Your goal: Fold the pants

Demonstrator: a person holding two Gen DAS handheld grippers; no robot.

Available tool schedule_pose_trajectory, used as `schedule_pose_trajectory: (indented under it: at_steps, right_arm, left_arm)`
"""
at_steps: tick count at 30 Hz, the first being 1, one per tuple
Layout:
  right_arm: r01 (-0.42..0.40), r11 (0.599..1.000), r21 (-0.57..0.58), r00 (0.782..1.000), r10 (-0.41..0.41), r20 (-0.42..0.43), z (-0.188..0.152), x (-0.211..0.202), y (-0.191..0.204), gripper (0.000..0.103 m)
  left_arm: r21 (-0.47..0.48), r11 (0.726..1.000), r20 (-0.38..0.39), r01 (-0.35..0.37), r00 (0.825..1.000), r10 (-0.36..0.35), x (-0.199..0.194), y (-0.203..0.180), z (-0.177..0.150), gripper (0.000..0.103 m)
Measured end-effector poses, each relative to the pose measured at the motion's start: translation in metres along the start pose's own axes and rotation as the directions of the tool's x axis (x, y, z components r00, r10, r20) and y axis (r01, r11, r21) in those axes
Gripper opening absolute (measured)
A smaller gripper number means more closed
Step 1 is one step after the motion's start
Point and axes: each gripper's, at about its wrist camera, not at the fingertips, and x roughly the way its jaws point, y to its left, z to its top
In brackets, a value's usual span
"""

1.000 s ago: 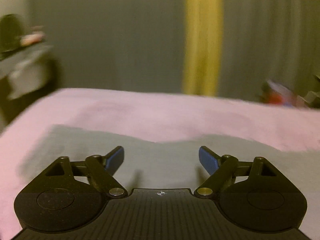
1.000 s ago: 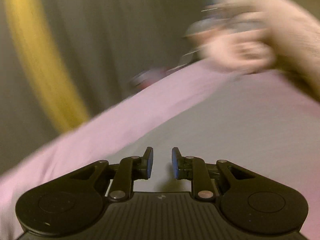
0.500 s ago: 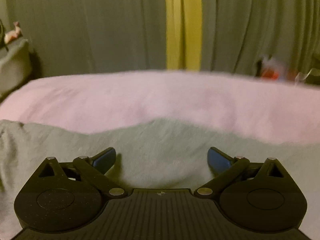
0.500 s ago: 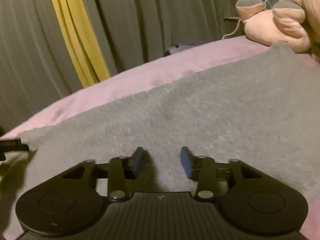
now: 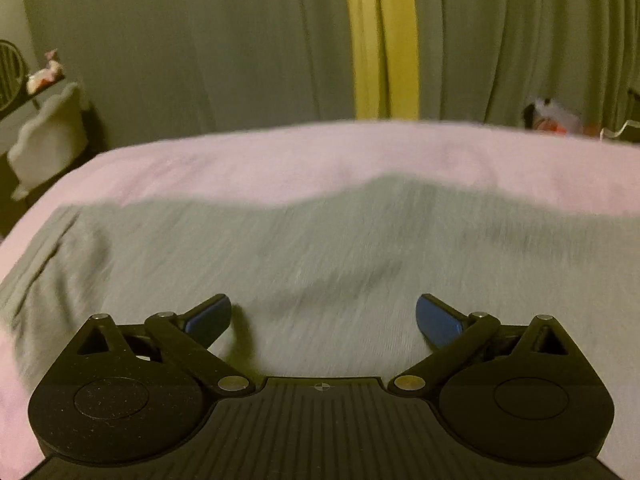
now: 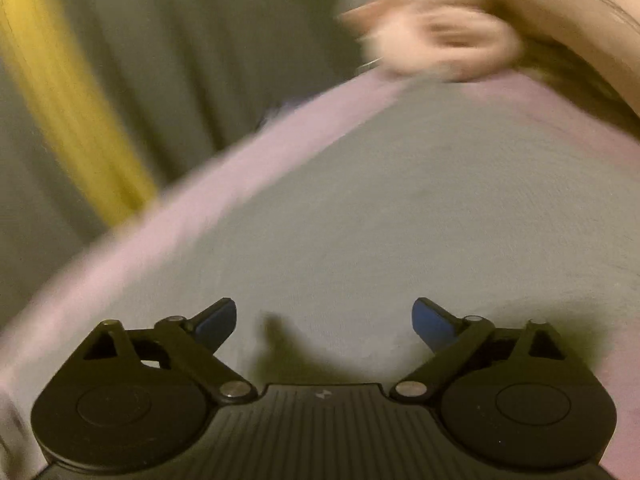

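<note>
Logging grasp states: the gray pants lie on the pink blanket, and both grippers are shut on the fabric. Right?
Not quite. The pants do lie on the pink blanket, but the left gripper and right gripper are open, fingers spread, holding nothing; each wrist view shows it.

1. Dim, warm-tinted light is giving both views a greenish-yellow cast.
2. Light is falling from above and behind, throwing dark shadows of the right tool (image 6: 324, 316) onto the pants (image 6: 420, 220).
3. Motion blur is smearing the right view heavily; the plush toy (image 6: 440, 40) is showing only as a streak.
4. The left view is blurring mildly, softening the pants (image 5: 320, 248).
5. Fisheye distortion is bending the bed (image 5: 280, 160) and curtain (image 5: 160, 40) at the edges.
</note>
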Motion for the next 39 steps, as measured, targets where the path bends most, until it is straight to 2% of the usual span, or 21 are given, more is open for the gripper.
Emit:
schedule_pose_trajectory:
  at_steps: [1, 3, 4, 5, 7, 8, 9, 10, 13, 19, 20, 24, 27, 29, 31, 33, 39]
  right_arm:
    - [0.062, 0.997, 0.048, 0.998, -0.062, 0.011, 0.008, -0.004, -0.006, 0.095]
    - [0.200, 0.970, 0.138, 0.978, -0.207, 0.038, 0.023, -0.018, -0.024, 0.091]
    - [0.222, 0.954, 0.204, 0.969, -0.238, 0.059, 0.026, -0.028, -0.035, 0.075]
    - [0.201, 0.929, 0.312, 0.969, -0.234, 0.074, 0.029, -0.038, -0.052, 0.049]
    - [0.142, 0.836, 0.531, 0.982, -0.187, 0.033, 0.029, -0.047, -0.087, 0.027]
    - [0.114, 0.792, 0.600, 0.988, -0.155, 0.016, 0.028, -0.049, -0.101, 0.020]
    - [0.098, 0.771, 0.629, 0.991, -0.137, 0.012, 0.025, -0.050, -0.108, 0.017]
    - [0.109, 0.773, 0.625, 0.990, -0.143, 0.006, 0.024, -0.051, -0.109, 0.014]
    - [0.194, 0.812, 0.550, 0.974, -0.225, -0.013, 0.030, -0.051, -0.095, 0.014]
    - [0.299, 0.796, 0.526, 0.944, -0.328, -0.040, 0.035, -0.059, -0.105, 0.016]
    - [0.290, 0.796, 0.531, 0.947, -0.318, -0.039, 0.034, -0.058, -0.107, 0.019]
    - [0.209, 0.794, 0.571, 0.968, -0.251, -0.005, 0.029, -0.052, -0.110, 0.019]
    - [0.231, 0.803, 0.549, 0.963, -0.269, -0.013, 0.030, -0.055, -0.104, 0.019]
    - [0.266, 0.812, 0.520, 0.951, -0.310, -0.003, 0.034, -0.059, -0.098, 0.019]
    - [0.284, 0.803, 0.524, 0.939, -0.344, 0.019, 0.036, -0.065, -0.095, 0.019]
    - [0.254, 0.808, 0.531, 0.944, -0.326, 0.046, 0.037, -0.070, -0.096, 0.019]
    - [0.236, 0.821, 0.520, 0.962, -0.271, -0.009, 0.033, -0.052, -0.097, 0.019]
  left_arm:
    - [-0.008, 1.000, -0.010, -0.010, 1.000, 0.009, 0.008, 0.001, -0.009, 0.103]
    - [-0.078, 0.997, -0.028, 0.004, 1.000, -0.006, 0.004, 0.011, -0.019, 0.103]
    - [-0.113, 0.994, -0.036, 0.010, 0.999, -0.014, 0.004, 0.016, -0.017, 0.103]
    - [-0.150, 0.989, -0.040, -0.008, 0.999, 0.002, 0.004, 0.022, -0.013, 0.102]
    - [-0.224, 0.973, -0.057, -0.050, 0.998, 0.038, 0.004, 0.035, -0.013, 0.102]
    - [-0.251, 0.967, -0.060, -0.052, 0.997, 0.038, 0.008, 0.037, -0.013, 0.102]
    - [-0.280, 0.958, -0.067, -0.054, 0.997, 0.037, 0.008, 0.042, -0.016, 0.102]
    - [-0.297, 0.953, -0.074, -0.054, 0.997, 0.034, 0.004, 0.046, -0.015, 0.102]
    - [-0.322, 0.946, -0.068, -0.051, 0.997, 0.030, 0.001, 0.052, -0.015, 0.102]
    - [-0.250, 0.965, -0.071, -0.075, 0.996, 0.059, 0.007, 0.041, -0.019, 0.102]
    - [-0.252, 0.965, -0.070, -0.073, 0.996, 0.057, 0.008, 0.041, -0.019, 0.103]
    - [-0.271, 0.961, -0.070, -0.061, 0.997, 0.043, 0.011, 0.045, -0.021, 0.103]
    - [-0.269, 0.961, -0.070, -0.062, 0.997, 0.044, 0.012, 0.045, -0.021, 0.103]
    - [-0.269, 0.961, -0.069, -0.063, 0.997, 0.046, 0.012, 0.044, -0.021, 0.103]
    - [-0.269, 0.961, -0.069, -0.062, 0.997, 0.044, 0.012, 0.044, -0.021, 0.103]
    - [-0.268, 0.961, -0.070, -0.062, 0.997, 0.045, 0.012, 0.044, -0.021, 0.103]
    - [-0.271, 0.961, -0.070, -0.059, 0.997, 0.042, 0.013, 0.045, -0.021, 0.103]
